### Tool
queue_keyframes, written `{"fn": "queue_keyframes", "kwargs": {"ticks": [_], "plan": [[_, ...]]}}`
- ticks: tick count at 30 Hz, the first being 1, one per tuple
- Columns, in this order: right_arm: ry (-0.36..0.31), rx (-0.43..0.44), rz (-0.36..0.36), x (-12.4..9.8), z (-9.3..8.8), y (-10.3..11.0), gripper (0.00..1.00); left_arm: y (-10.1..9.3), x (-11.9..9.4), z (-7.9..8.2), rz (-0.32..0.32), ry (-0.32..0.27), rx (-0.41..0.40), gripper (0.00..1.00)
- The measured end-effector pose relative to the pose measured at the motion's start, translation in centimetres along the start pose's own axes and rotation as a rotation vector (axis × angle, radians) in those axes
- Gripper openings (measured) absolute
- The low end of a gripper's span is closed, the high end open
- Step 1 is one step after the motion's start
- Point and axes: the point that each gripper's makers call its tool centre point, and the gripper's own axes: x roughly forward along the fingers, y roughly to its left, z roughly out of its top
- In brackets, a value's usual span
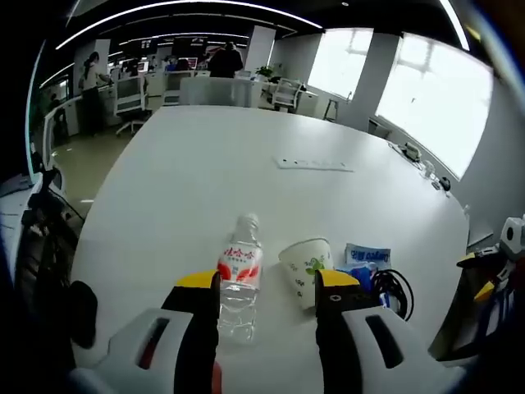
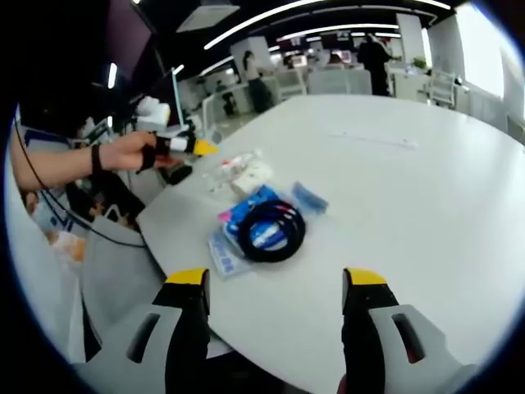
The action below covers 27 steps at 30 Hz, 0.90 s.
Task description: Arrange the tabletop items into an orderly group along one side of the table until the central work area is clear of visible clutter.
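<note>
Open-plan office all round, with ceiling strip lights, bright windows at the right of the left gripper view, desks and a few people standing at the far end. Big white table across the middle of both views.

Left gripper view: left claw rising from the bottom edge, jaws apart, nothing between them. Clear water bottle with a red label, lying just beyond the left jaw (cap pointing away up the frame). Paper cup tipped on its side just right of the bottle, near the right jaw. Blue packet and a coil of black cable further right, close to the cup. White power strip well apart, above centre. Other gripper at the right edge.

Right gripper view: right claw at the bottom, jaws wide apart and empty, near the table's edge. Black cable coil at centre on a blue packet; small blue wrapper just to its right. Bottle and cup (blurred) above them, centre left. Person's hand at the left, holding the left claw over the table's edge; could not tell its opening there.
</note>
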Motion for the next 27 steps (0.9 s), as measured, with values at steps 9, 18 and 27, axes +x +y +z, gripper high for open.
{"fn": "queue_keyframes", "kwargs": {"ticks": [9, 18, 27], "plan": [[0.022, 0.028, -0.017, -0.4, -1.1, 0.0, 0.63, 1.6, 2.9, 0.4, 0.020, 0.044, 0.038, 0.45], [0.035, 0.039, -0.025, -0.3, -1.5, 0.1, 0.63, 2.4, 5.2, 0.2, 0.007, 0.145, 0.116, 0.47], [0.039, 0.041, -0.032, -0.3, -1.3, 0.1, 0.63, 3.3, 7.7, -1.8, 0.009, 0.291, 0.182, 0.47]]}}
